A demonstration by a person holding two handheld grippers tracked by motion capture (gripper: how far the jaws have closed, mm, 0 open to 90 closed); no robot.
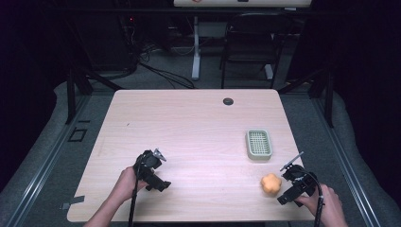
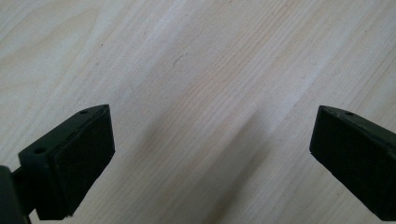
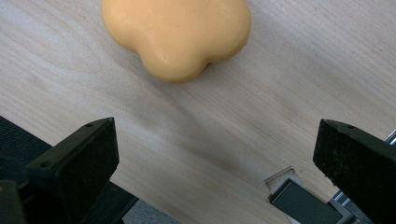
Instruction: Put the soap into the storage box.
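- My left hand-held gripper [image 1: 152,171] rests low on the near-left of the worktop [image 1: 189,123]. Its jaws stand wide apart with only bare wood between them, so I judge it is parked out of the way, clear of the work on the right.
- The dish [image 1: 258,144], a pale green tray with a slotted insert, sits well right of centre, a little beyond the soap. It looks to me like the place the soap belongs.
- The soap [image 1: 271,183], an orange lobed bar, lies flat near the front right edge, apart from the dish.
- My right hand-held gripper [image 1: 294,186] is just beside the soap, jaws spread wide and holding nothing; the bar lies ahead of them, so I judge I am lining up to grasp it.
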